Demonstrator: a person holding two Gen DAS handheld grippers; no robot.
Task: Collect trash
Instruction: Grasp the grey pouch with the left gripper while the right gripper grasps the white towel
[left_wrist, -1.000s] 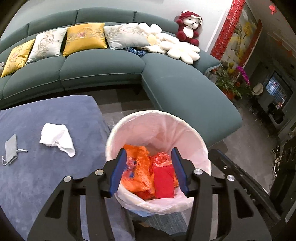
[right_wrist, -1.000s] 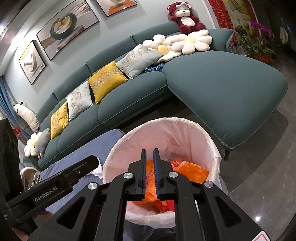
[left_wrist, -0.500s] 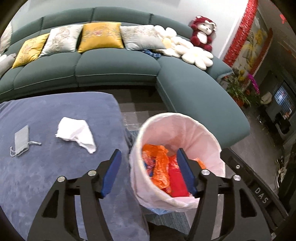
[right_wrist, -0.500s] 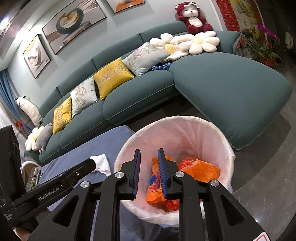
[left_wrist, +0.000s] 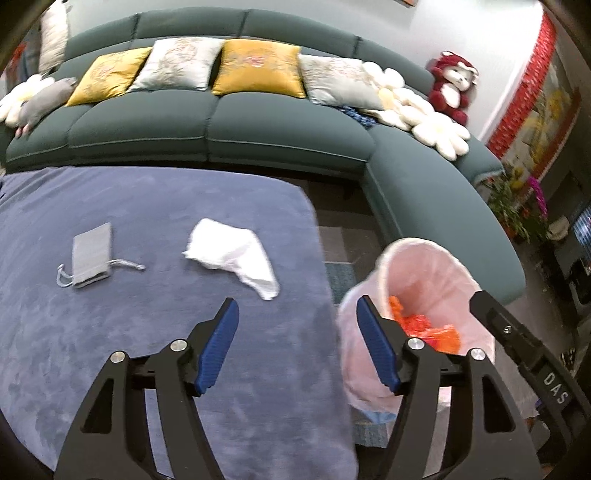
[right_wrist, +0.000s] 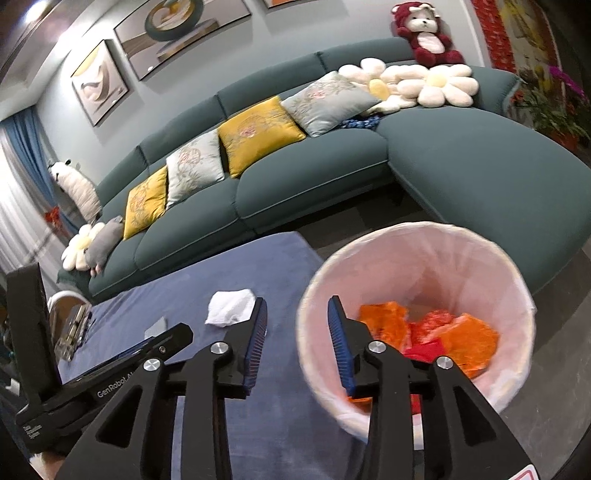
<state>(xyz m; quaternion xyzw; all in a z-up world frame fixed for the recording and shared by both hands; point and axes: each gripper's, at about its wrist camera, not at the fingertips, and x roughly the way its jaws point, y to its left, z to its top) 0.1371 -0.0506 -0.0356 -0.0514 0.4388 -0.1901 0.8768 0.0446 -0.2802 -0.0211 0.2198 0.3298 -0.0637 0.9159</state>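
A crumpled white tissue (left_wrist: 236, 253) lies on the blue-covered table (left_wrist: 110, 332), and it shows again as the tissue (right_wrist: 231, 307) in the right wrist view. My left gripper (left_wrist: 297, 308) hovers over the table's right edge, short of the tissue; its jaws are opening with nothing between them. A white-lined trash bin (right_wrist: 417, 236) beside the table holds orange and red wrappers (right_wrist: 439, 332). My right gripper (right_wrist: 297, 306) straddles the bin's left rim from above, its jaws opening and empty.
A small grey drawstring pouch (left_wrist: 90, 254) lies left of the tissue. A teal sectional sofa (left_wrist: 221, 125) with cushions curves behind the table and bin. The other gripper's black body (right_wrist: 110, 369) crosses the lower left of the right wrist view. Potted plants (left_wrist: 517, 199) stand at right.
Both grippers have swung left, away from above the bin toward the table, and both have opened wider. The tissue now sits nearer the centre of the left wrist view.
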